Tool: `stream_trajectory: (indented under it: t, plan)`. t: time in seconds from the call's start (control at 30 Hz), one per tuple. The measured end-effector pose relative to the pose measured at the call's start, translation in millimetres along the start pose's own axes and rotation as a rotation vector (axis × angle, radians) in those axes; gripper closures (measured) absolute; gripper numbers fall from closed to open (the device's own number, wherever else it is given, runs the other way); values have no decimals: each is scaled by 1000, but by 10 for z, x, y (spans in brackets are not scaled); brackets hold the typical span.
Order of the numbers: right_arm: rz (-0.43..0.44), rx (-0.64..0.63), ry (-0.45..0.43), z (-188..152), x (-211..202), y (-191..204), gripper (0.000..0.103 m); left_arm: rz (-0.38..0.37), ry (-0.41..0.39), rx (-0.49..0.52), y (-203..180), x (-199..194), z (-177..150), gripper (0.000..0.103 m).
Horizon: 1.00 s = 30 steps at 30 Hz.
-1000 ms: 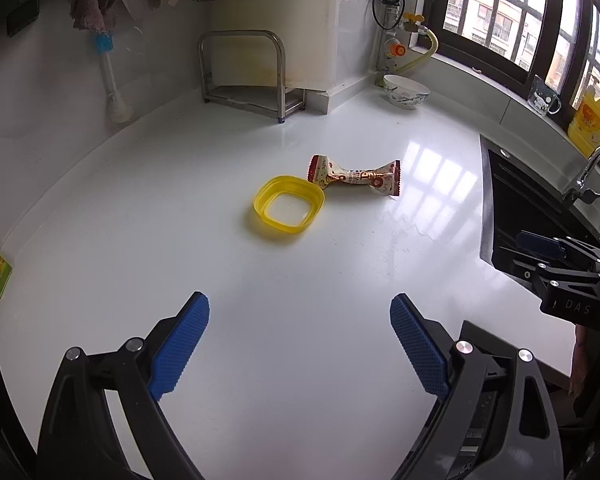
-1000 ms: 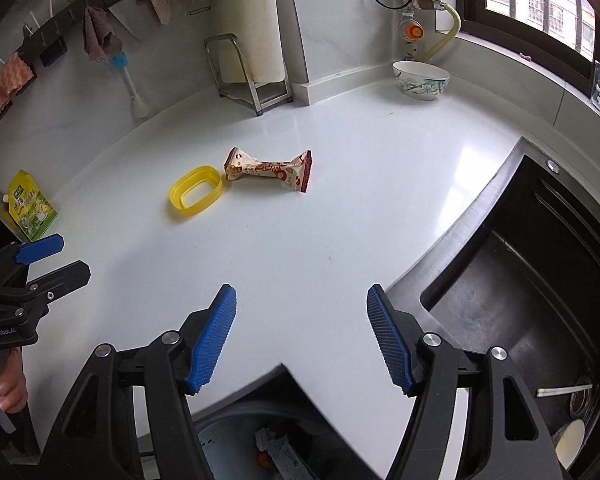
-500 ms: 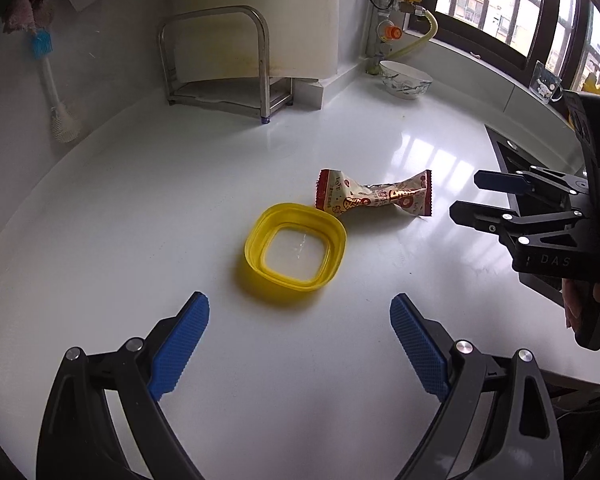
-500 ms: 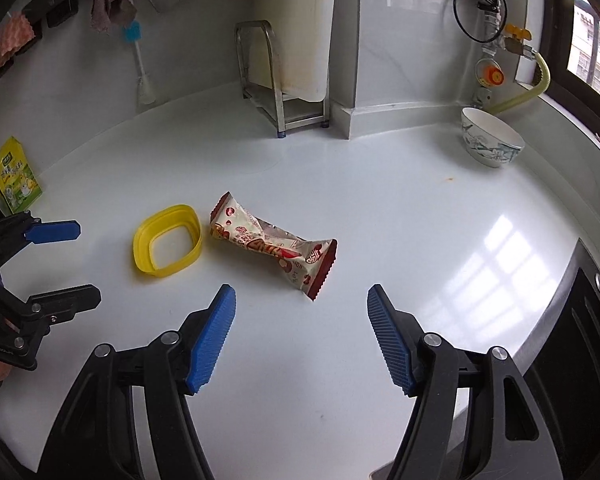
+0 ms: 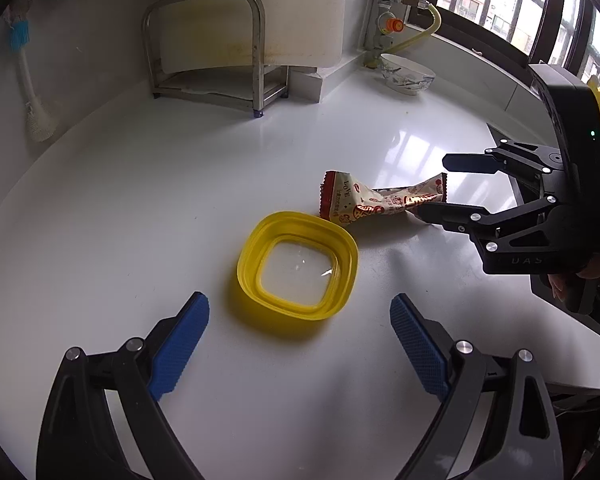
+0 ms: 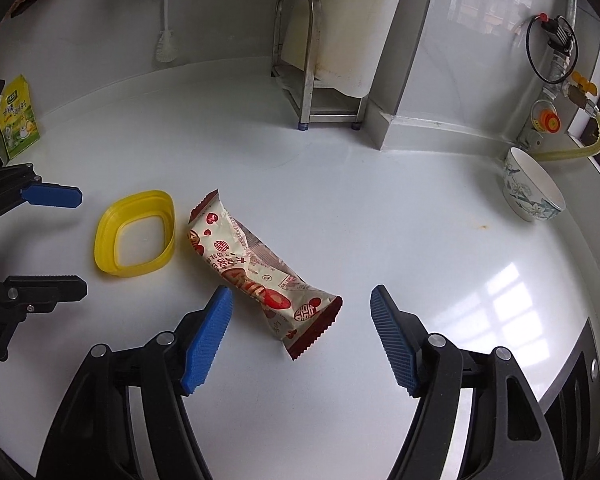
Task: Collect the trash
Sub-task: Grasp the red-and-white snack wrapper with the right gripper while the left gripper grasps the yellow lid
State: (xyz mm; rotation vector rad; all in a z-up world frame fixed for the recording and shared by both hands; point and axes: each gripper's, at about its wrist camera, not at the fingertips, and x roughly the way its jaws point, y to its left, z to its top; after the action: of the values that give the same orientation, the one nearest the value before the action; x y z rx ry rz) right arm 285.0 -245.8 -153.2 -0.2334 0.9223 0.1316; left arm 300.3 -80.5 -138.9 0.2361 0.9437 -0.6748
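Yellow lid (image 5: 298,266) now just ahead of wide-open left gripper (image 5: 300,330) | crinkled snack wrapper (image 6: 260,272) now partly between right gripper (image 6: 300,334) fingers, spread slightly wider, nothing gripped | both closed in on trash, pickups next.

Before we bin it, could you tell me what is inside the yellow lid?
The yellow lid lies open side up, with only its pale, glossy inner panel showing and no object inside. What lies beneath it is covered.
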Motion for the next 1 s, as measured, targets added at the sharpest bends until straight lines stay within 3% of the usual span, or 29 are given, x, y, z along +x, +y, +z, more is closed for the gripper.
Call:
stream_trajectory:
  t: [0.17,0.4,0.43,0.53,0.67,1.0]
  plan:
    - [-10,-98,-4,73,63,125,34,-18,5,-6,22,26,33,13]
    - [10,-143,18,123,217,228,36,-26,4,-13,35,50,66,13]
    - [18,-139,19,125,230,235,38,-28,4,-17,40,57,70,13]
    - [30,-129,40,128,289,252,58,-30,5,-26,53,81,83,13]
    - [30,-78,43,108,297,228,79,-32,4,-26,51,121,87,13]
    - [5,245,30,-175,61,-30,85,-7,35,12,12,345,123,13]
